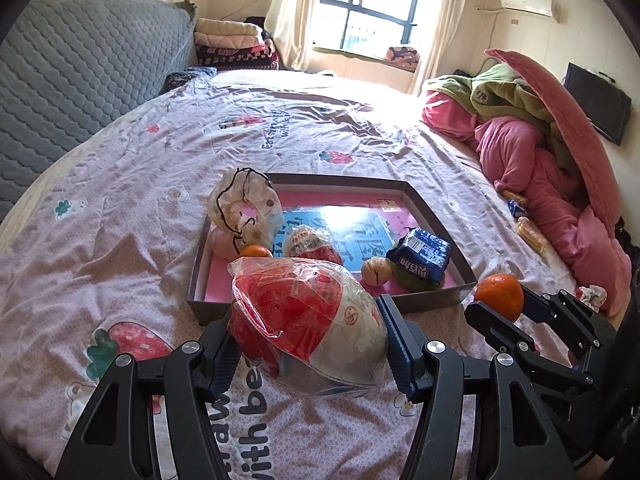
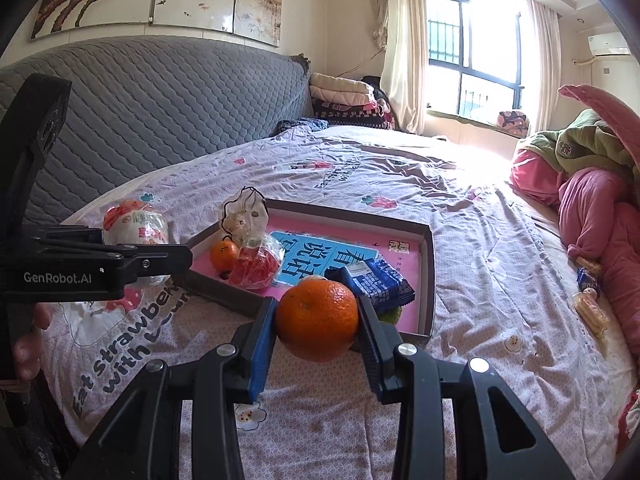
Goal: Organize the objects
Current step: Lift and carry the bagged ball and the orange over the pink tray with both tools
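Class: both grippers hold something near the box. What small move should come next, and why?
Probably carry the orange, clamped in the right gripper, forward over the box rim, since it hangs just short of it, then release.

1. The near wall of the box tray (image 1: 332,305) is partly hidden in the left wrist view by the red and white wrapped package (image 1: 308,320).
2. In the right wrist view, the orange (image 2: 317,317) covers a part of the blue snack packet (image 2: 376,280) and most of a green thing behind it.
3. The print on the blue packet is too small to read.
4. The snacks (image 2: 590,304) beside the pink blanket (image 2: 600,216) are blurred.
5. The left hand-held gripper (image 2: 120,258) hides the bottom of its package there.
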`<action>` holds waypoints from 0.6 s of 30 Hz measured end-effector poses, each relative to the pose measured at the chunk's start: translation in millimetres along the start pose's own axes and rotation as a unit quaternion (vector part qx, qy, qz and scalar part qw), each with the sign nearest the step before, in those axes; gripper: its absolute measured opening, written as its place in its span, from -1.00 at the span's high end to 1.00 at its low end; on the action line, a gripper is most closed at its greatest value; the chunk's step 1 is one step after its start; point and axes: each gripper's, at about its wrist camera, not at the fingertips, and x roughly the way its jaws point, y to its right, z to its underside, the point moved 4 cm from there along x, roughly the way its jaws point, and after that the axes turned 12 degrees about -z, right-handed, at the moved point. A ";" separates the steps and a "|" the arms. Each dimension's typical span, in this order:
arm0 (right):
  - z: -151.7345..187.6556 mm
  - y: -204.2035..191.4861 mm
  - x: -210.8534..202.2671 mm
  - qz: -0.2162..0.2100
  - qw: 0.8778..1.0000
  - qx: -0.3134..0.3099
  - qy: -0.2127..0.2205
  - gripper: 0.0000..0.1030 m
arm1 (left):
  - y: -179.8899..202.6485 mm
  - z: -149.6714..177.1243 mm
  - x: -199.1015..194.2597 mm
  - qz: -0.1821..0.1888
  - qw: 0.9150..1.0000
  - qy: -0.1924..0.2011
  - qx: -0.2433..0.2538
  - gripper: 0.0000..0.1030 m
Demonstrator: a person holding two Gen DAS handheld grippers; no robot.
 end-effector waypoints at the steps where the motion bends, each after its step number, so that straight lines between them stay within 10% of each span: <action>1: -1.7 -1.3 -1.9 -0.003 1.000 -0.001 0.003 0.24 | -0.9 -2.1 -2.6 -0.001 1.000 0.003 0.000 -0.25; 18: -58.7 -15.8 -36.6 0.003 0.998 -0.025 0.059 0.24 | -20.3 -52.8 -41.2 -0.008 0.998 0.059 -0.012 -0.25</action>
